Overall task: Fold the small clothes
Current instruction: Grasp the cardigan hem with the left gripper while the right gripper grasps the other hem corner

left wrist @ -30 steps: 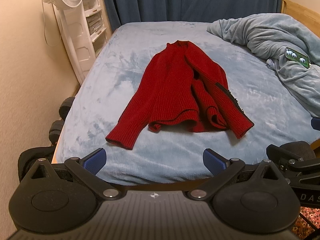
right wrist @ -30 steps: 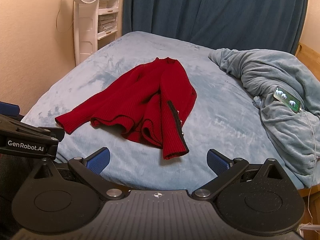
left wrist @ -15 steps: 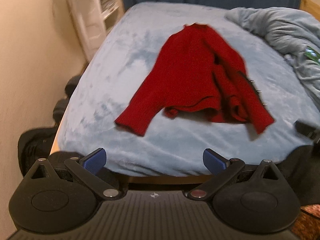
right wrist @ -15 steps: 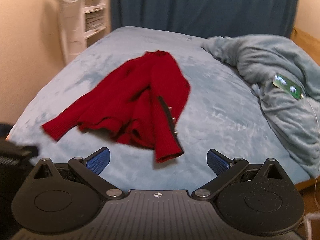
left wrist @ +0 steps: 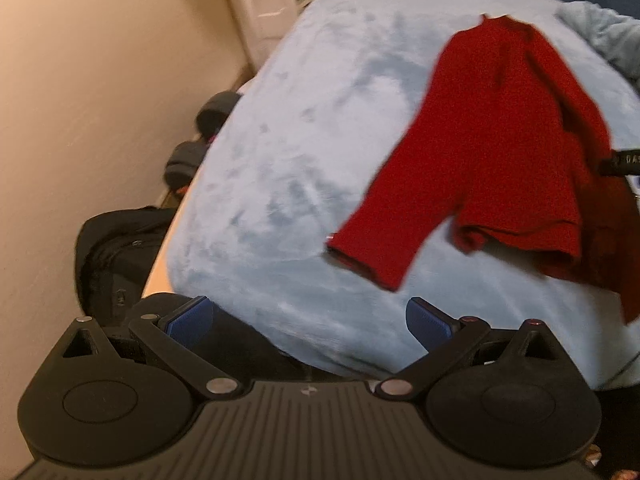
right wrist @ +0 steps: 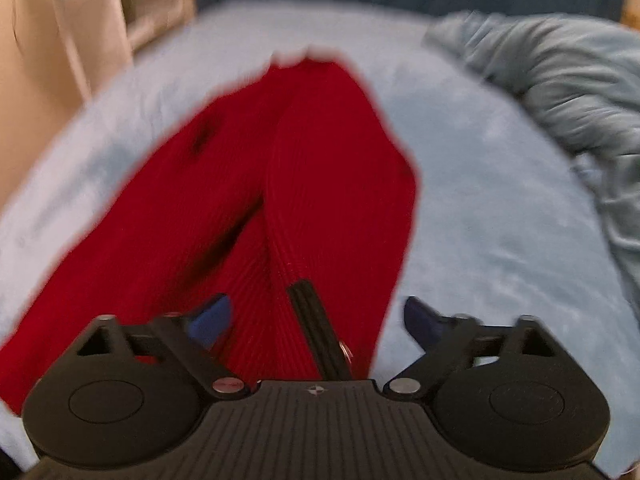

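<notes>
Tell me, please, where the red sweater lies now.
The red sweater lies on the light blue bed, right of centre in the left wrist view, directly under the open right gripper.

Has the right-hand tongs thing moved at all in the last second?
Yes. The right tongs have gone forward and down toward the sweater, which lies on the bed and now fills their view.

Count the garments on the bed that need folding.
1: a red knit sweater lying on the blue bed, directly ahead of the open right tool. The rumpled blanket could hide others.
</notes>
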### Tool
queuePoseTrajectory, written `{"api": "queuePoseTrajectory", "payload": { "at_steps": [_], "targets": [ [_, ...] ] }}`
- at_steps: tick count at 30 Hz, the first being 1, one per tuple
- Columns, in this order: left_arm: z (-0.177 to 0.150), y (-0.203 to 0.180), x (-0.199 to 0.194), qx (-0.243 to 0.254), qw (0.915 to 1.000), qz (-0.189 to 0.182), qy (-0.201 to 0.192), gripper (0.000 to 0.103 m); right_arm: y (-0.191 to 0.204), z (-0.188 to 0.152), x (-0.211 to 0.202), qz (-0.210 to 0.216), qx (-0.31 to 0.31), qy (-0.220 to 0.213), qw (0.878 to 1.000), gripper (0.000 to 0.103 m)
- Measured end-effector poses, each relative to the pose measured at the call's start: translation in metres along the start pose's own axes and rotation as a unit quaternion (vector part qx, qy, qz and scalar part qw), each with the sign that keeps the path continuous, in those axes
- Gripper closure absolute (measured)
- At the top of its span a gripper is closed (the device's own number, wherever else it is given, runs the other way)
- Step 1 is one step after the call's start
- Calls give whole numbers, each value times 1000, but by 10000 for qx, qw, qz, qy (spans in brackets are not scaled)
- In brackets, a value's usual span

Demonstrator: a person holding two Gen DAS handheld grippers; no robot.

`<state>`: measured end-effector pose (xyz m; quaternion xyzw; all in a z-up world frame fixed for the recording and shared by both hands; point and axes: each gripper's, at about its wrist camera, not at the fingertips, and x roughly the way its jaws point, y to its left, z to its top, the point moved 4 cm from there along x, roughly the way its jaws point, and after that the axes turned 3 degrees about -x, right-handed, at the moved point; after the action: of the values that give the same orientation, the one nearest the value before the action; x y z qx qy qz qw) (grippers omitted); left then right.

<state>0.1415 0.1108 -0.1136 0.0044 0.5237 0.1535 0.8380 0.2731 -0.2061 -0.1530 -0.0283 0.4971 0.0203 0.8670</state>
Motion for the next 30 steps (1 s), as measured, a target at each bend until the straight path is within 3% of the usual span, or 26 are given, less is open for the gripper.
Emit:
{"api": "queuePoseTrajectory", "payload": {
  "at_steps": [1,3,5,7,9,10,11,12,13,16,20,23,26,27,29,30],
  "targets": [
    [4,1,4,-25,10000,81,41,0,-4,6,10,185,-32,154,9997,97],
    [12,3,11,-58,9997,225,93,0,-24,22,12,124,-98,215,9996,96],
    [23,1,21,-34,9993,357,110,0,-63,50,2,-397,-436,-71,9982,96],
    [35,-3,29,0,9988,475,99,0,-128,89,-5,-1437,-510,-384,9876,96],
    [50,-7,34,-63,9987,509,41,0,-206,131,-13,-2947,-363,-714,9522,95],
    [57,-9,37,-123,9986,511,5,0,-235,147,-19,-3471,-306,-821,9337,91],
    [64,-11,37,-187,9985,504,-41,0,-261,159,-24,-3758,-188,-871,9224,77],
    [70,-13,38,-237,9985,487,-100,0,-275,162,-26,-3736,-86,-799,9241,49],
    [75,-15,38,-257,9984,481,-159,0,-283,161,-29,-3543,50,-816,9315,38],
    [87,-24,46,-165,9982,478,-331,0,-271,127,-33,-2587,443,-1162,9579,34],
    [94,-37,69,63,9990,433,-127,0,-210,44,-11,-659,870,-685,9917,34],
    [92,-41,72,35,9995,302,-62,0,-154,-25,10,497,1393,-32,9890,34],
    [83,-43,69,77,9997,212,-51,0,-105,-76,32,1226,2042,568,9696,34],
    [80,-43,69,97,9997,207,-35,0,-94,-87,39,1333,2231,712,9630,32],
    [73,-42,68,111,9996,257,-3,0,-78,-91,41,1009,2372,216,9660,17],
    [70,-40,68,116,9995,291,12,0,-70,-89,42,902,2314,85,9686,18]
  ]
}}
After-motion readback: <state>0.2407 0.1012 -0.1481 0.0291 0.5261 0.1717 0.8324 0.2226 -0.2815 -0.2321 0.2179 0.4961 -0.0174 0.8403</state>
